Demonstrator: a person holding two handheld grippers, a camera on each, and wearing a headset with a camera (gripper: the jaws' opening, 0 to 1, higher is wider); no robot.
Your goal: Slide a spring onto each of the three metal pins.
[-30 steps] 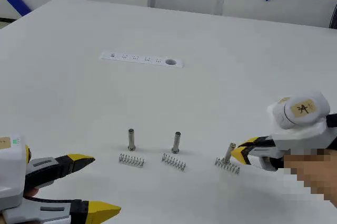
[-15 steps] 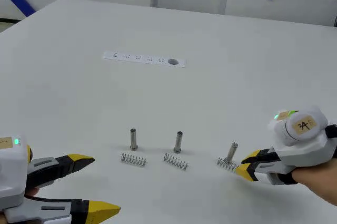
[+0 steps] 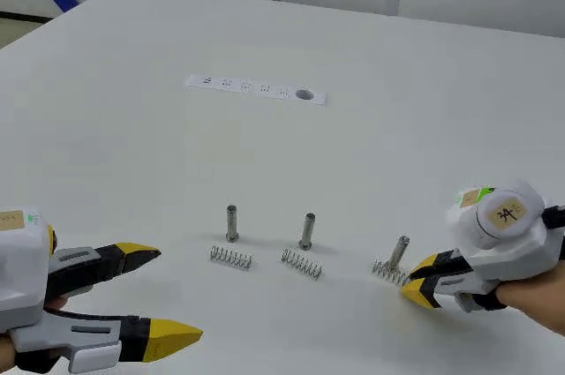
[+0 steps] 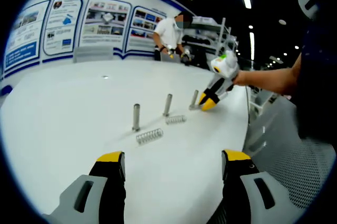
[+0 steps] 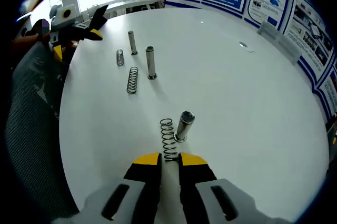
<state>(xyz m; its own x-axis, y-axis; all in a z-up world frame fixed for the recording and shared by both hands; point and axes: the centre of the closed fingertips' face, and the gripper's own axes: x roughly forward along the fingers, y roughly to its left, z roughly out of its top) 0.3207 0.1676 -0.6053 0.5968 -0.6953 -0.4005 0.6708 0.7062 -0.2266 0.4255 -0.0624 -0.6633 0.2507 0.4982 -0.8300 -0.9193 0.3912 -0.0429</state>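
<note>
Right tongs (image 5: 169,159) clenched on the near end of the right spring (image 5: 167,137); left tongs (image 4: 171,163) released.

The right spring is seen lying flat on the white surface (image 3: 397,128), just beside the foot of the upright right pin (image 5: 182,125). The left tongs are held spread wide, low over the near left of the surface, well apart from the row of pins. The middle pin (image 3: 307,230) and left pin (image 3: 231,222) are stood upright and bare, each with a spring lying just in front: middle spring (image 3: 301,263), left spring (image 3: 230,258). A power strip (image 3: 255,89) is noted farther back.
</note>
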